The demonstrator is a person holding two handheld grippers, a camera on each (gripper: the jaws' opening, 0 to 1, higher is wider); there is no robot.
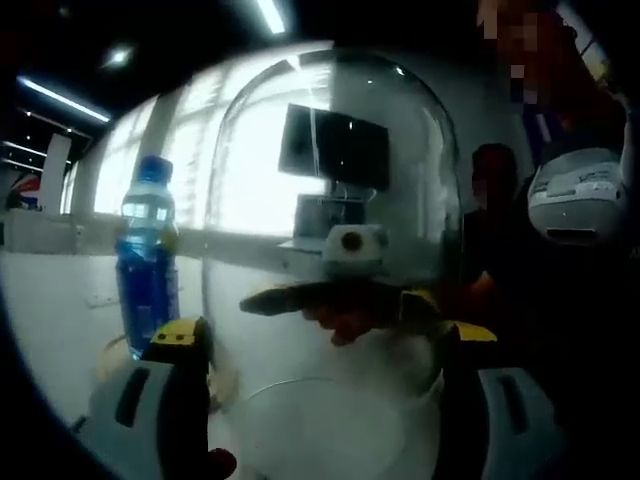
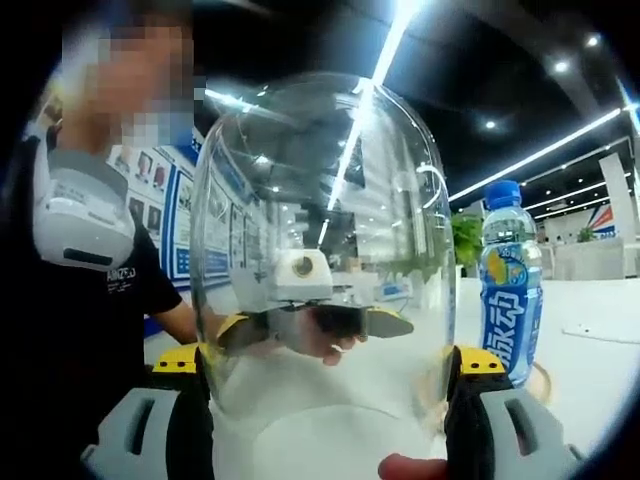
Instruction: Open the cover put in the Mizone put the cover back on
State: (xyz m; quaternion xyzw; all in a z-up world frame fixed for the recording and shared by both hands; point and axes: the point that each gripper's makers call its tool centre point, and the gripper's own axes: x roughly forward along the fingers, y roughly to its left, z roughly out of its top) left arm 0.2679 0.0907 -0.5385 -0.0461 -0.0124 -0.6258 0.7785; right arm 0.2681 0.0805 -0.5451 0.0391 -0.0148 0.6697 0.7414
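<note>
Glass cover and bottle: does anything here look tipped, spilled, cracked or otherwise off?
Nothing stands out. The clear dome cover is upright between both tongs, left and right, with no crack or chip that I can see. The blue bottle stands upright beside it on the white table, cap on, with no spill visible.

The cover [image 2: 320,250] is clear, glossy glass or plastic — the Mizone bottle [image 2: 510,280] glossy plastic.

I see the dome cover [image 1: 330,230] standing between my two grippers on the table [image 1: 50,310], with the Mizone bottle [image 1: 148,255] just beside it on that surface.
</note>
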